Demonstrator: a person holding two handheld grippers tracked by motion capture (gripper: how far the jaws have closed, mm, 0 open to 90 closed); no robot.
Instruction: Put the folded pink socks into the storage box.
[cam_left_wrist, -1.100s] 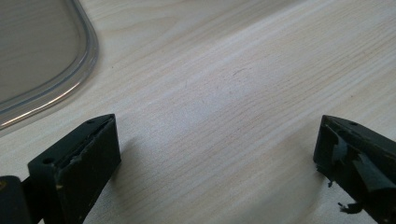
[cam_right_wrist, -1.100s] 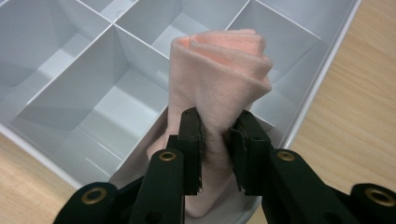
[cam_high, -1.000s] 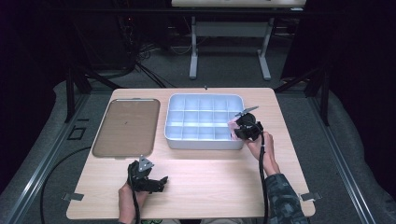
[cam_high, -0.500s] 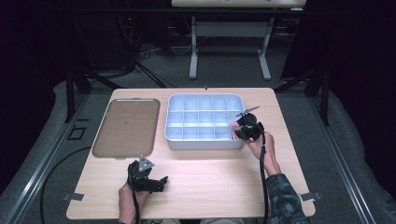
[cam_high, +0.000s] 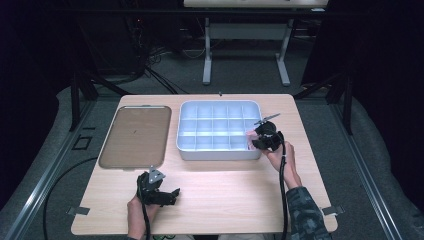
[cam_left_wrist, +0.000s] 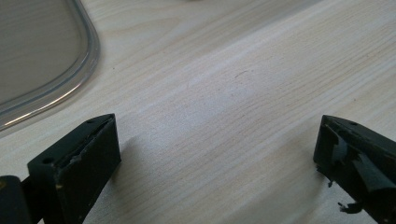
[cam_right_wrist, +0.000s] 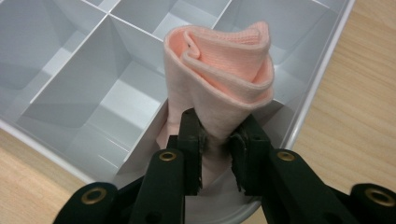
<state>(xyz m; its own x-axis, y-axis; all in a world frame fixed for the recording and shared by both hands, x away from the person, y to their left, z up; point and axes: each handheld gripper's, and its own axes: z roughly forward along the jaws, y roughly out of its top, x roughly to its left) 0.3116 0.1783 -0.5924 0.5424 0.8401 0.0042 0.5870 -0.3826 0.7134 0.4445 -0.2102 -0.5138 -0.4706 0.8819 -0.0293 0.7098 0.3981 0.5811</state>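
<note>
Operator: Status of right claw (cam_right_wrist: 215, 140)?

Technician: Jaws clamped on rolled pink cloth (cam_right_wrist: 219, 70); the roll rises just ahead of the jaw tips, over the near right corner compartment of the white divided tray (cam_high: 186, 150).

Operator: Left claw (cam_left_wrist: 215, 154)?

Technician: Jaws spread wide, nothing between them, bare worktop (cam_left_wrist: 224, 93) beneath. Flat brown tray (cam_left_wrist: 28, 51) lies ahead to its left.

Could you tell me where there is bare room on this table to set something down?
The pale wooden table is bare between the left gripper and the right forearm. The flat brown tray is bare. It is crowded where the right gripper holds a rolled pink cloth over the white compartment box.
</note>
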